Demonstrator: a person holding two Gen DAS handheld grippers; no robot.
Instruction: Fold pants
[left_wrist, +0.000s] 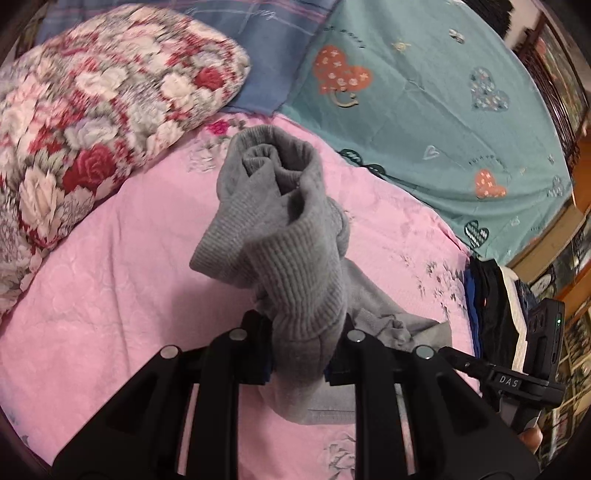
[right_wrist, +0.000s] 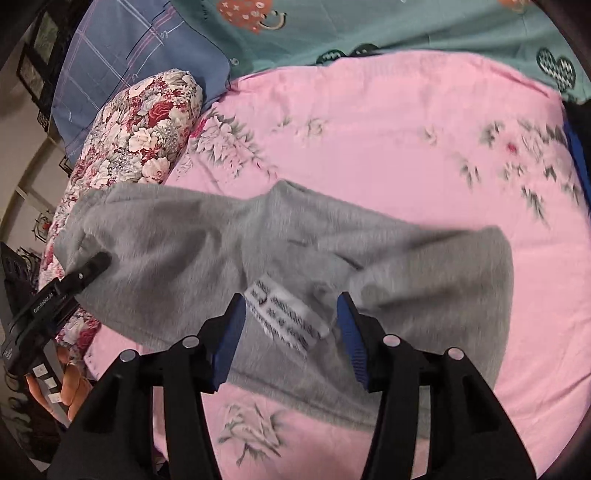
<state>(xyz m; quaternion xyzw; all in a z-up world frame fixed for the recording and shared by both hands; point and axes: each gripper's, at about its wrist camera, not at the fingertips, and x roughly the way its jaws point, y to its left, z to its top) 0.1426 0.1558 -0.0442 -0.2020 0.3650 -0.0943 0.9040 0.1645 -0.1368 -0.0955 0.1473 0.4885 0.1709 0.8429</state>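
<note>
Grey pants (right_wrist: 406, 277) lie spread across the pink bedspread (right_wrist: 369, 129). In the left wrist view my left gripper (left_wrist: 303, 332) is shut on their bunched ribbed cuffs (left_wrist: 280, 236), which stand lifted above the bed. In the right wrist view the same gripper (right_wrist: 85, 273) pinches the pants' raised left end. My right gripper (right_wrist: 291, 306) hovers open over the middle of the pants. A white care label (right_wrist: 284, 321) shows between its blue pads (right_wrist: 232, 339), which stand apart from the cloth.
A rolled floral quilt (left_wrist: 92, 122) lies along the left of the bed. Behind are a teal heart-print sheet (left_wrist: 424, 92) and a blue plaid cloth (left_wrist: 266, 55). A stack of dark folded clothes (left_wrist: 495, 306) sits at the right edge.
</note>
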